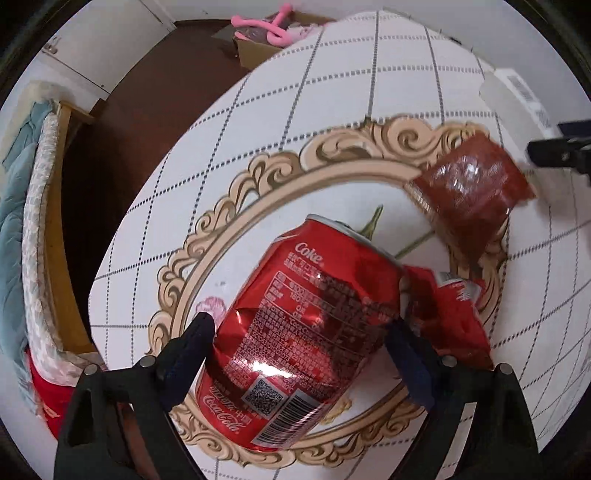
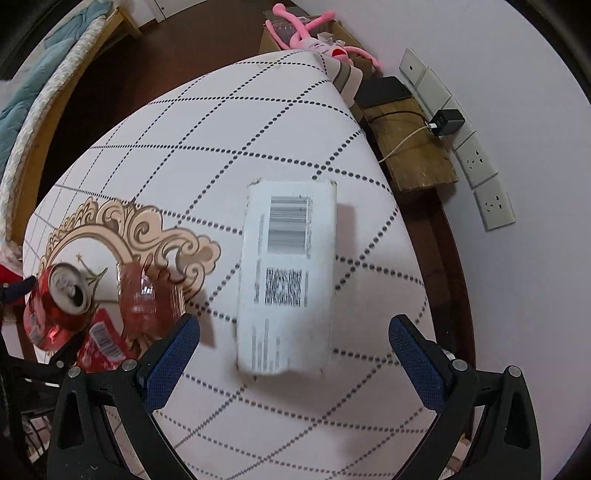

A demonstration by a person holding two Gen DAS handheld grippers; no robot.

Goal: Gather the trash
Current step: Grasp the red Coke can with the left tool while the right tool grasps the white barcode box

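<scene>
Now the left gripper (image 1: 299,343) has its jaws set wide either side of the dented can (image 1: 295,332), pads flanking the crumpled body but, judging by the gaps, not yet pinching it. The can lies tilted on the table (image 1: 332,92), inside the gold scroll print, its opened top showing in the right wrist view. To do this well, the fingers should close squarely across the can's middle, not the caved-in crease, since thin dented metal may buckle or slip sideways. Just beside the can sits a red wrapper (image 1: 454,317), touching or nearly so; the right pad could snag it, so a clean centred squeeze matters. Further off lies a dark red packet (image 1: 472,188), blurred. Over on the right, the right gripper (image 2: 293,343) hangs above a white box (image 2: 288,277) with barcodes, jaws spread wide on both sides of it, holding nothing. As for containers: no bin shows in either view. A cardboard box (image 2: 273,37) on the floor past the table holds a pink toy (image 2: 314,33); whatever else is inside cannot be made out.
</scene>
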